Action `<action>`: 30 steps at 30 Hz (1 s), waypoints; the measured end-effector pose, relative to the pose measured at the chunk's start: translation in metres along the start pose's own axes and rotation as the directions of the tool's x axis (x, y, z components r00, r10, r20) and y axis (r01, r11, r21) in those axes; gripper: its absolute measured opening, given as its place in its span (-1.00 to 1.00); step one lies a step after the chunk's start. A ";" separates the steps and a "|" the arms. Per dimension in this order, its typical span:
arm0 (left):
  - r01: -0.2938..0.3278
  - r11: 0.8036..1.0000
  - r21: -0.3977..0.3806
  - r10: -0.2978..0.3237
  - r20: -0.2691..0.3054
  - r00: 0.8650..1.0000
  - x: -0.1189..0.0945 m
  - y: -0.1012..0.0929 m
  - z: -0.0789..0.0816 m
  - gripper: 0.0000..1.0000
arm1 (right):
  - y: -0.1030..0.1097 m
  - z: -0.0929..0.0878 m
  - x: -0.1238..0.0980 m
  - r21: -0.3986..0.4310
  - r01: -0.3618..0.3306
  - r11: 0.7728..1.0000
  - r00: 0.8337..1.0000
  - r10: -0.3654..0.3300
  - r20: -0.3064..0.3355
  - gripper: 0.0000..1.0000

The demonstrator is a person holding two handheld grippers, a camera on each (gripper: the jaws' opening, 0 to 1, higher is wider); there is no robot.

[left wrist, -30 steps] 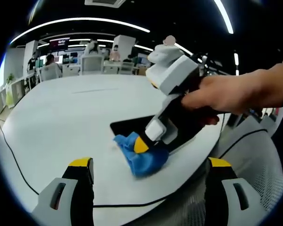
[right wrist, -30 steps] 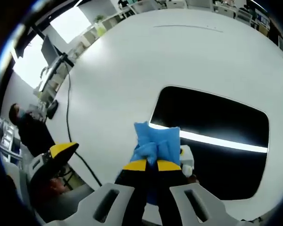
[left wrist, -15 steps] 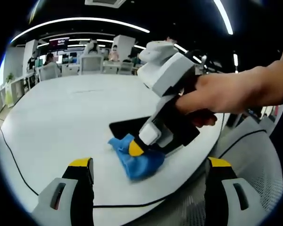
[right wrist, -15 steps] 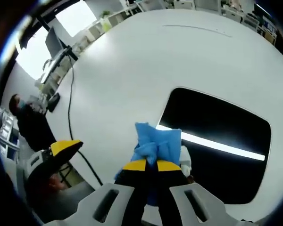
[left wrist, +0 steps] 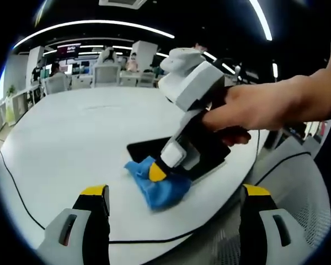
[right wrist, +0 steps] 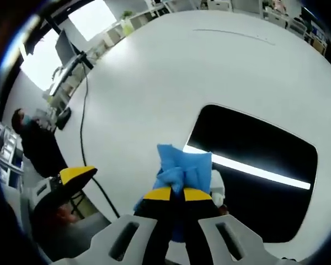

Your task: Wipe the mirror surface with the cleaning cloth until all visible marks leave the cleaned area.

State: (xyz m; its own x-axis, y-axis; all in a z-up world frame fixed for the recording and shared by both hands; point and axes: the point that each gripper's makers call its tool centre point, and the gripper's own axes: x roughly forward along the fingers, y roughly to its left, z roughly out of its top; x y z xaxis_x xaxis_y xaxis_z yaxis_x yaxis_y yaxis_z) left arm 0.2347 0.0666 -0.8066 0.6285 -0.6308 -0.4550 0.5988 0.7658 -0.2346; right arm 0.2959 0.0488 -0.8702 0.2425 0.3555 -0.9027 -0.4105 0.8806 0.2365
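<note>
Mirror [left wrist: 149, 148] in left gripper view: mostly hidden behind right gripper [left wrist: 157, 174] + the hand [left wrist: 254, 107] holding it; just a dark sliver shows, so marks can't be judged there. In right gripper view the mirror's [right wrist: 254, 160] near edge sits under the cloth [right wrist: 183, 168] and the jaws; any marks too faint to tell, surface reads as black w/ one bright reflected strip. Cloth's lower part is hidden between the jaws. Left gripper [left wrist: 174, 207]: lower body of both jaws cut off by frame bottom. Person [right wrist: 36, 146] at far left of right gripper view is dark, small, possibly seated. Cable [right wrist: 88, 160] runs off the table [right wrist: 154, 77] edge, end unseen.
</note>
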 end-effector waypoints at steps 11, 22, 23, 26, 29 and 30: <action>-0.010 1.000 0.001 0.010 -0.003 1.000 -0.001 0.002 0.000 0.98 | -0.006 0.015 0.004 -0.001 0.002 1.000 1.000 -0.002 0.012 -0.99; -0.021 1.000 -0.007 0.021 -0.002 1.000 -0.001 0.004 -0.001 0.98 | -0.018 0.040 0.012 0.014 0.000 1.000 1.000 -0.001 0.017 -0.99; -0.022 1.000 -0.007 0.022 -0.002 1.000 -0.001 0.004 0.000 0.98 | -0.019 0.043 0.012 0.015 0.000 1.000 1.000 0.000 0.017 -0.99; -0.023 1.000 -0.008 0.023 -0.002 1.000 -0.001 0.005 -0.001 0.98 | -0.021 0.051 0.015 -0.015 -0.005 1.000 1.000 0.005 -0.003 -1.00; -0.023 1.000 -0.008 0.023 -0.004 1.000 -0.001 0.004 0.000 0.98 | -0.026 0.061 0.017 -0.015 -0.002 1.000 1.000 0.002 -0.010 -1.00; -0.024 1.000 -0.008 0.024 -0.004 1.000 -0.002 0.004 0.000 0.98 | -0.027 0.064 0.018 -0.005 -0.006 1.000 1.000 0.006 -0.018 -1.00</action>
State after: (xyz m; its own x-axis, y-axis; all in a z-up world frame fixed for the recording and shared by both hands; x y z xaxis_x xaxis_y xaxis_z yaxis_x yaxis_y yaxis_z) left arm 0.2363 0.0710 -0.8073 0.6408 -0.6120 -0.4635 0.5796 0.7816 -0.2307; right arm 0.3677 0.0510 -0.8699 0.2245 0.3551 -0.9075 -0.4161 0.8770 0.2402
